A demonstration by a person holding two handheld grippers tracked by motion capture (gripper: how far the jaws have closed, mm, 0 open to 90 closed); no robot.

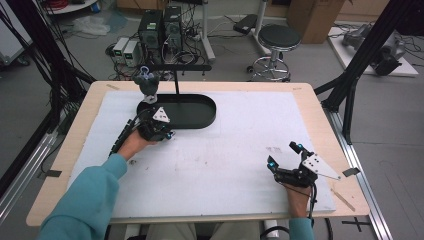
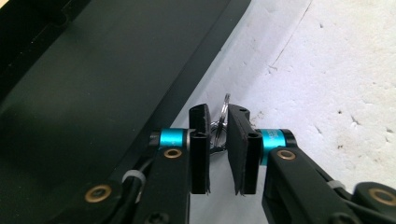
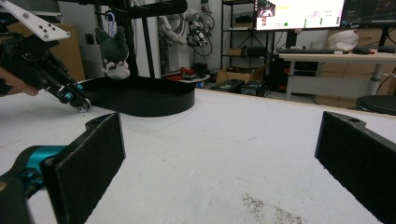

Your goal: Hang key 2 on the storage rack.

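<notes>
My left gripper (image 1: 170, 135) is at the near left rim of the black oval stand base (image 1: 195, 116). In the left gripper view its jaws (image 2: 218, 116) are nearly closed on a small metal key ring (image 2: 226, 103), which stands upright between the pads just over the white mat beside the base (image 2: 93, 84). A grey plush toy (image 1: 148, 85) hangs from the arm of the stand's post (image 1: 176, 82). My right gripper (image 1: 283, 155) rests at the near right of the table, wide open and holding nothing (image 3: 222, 140). It faces the base (image 3: 140, 100), the plush (image 3: 114, 53) and the left gripper (image 3: 79, 105).
A white foam mat (image 1: 225, 150) covers most of the wooden table (image 1: 320, 107). Black frame struts (image 1: 350, 80) rise at the right and left sides. A stool (image 1: 277, 42) and computer cases (image 1: 160, 30) stand on the floor beyond the far edge.
</notes>
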